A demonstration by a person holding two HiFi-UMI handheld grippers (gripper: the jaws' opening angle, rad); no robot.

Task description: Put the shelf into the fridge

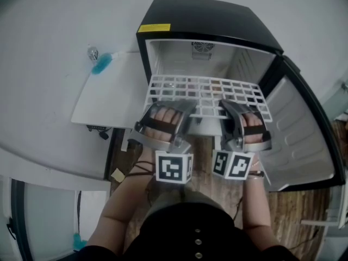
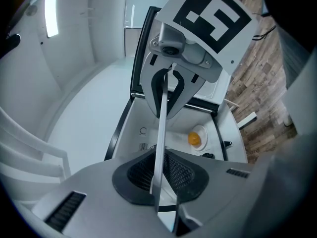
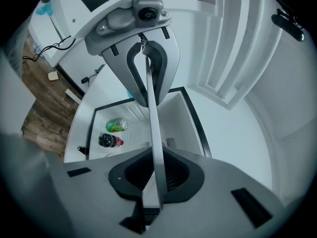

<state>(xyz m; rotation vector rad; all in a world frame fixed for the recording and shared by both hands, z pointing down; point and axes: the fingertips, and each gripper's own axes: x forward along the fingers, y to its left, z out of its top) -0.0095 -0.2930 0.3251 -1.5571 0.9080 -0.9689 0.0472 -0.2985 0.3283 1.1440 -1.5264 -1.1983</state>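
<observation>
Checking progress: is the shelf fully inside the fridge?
Not fully: shelf juts from fridge, front edge clamped by left gripper and right gripper.

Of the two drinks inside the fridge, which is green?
The can, the upper one in the right gripper view; the bottle right below it is dark with a red label.

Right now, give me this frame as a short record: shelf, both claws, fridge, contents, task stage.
shelf: white wire shelf, held level at the fridge opening
left claw: shut on the shelf's front edge
right claw: shut on the same edge, alongside
fridge: black, door swung open
inside: green can, dark bottle, orange item
stage: shelf's rear at the opening, front edge outside; not seated
</observation>
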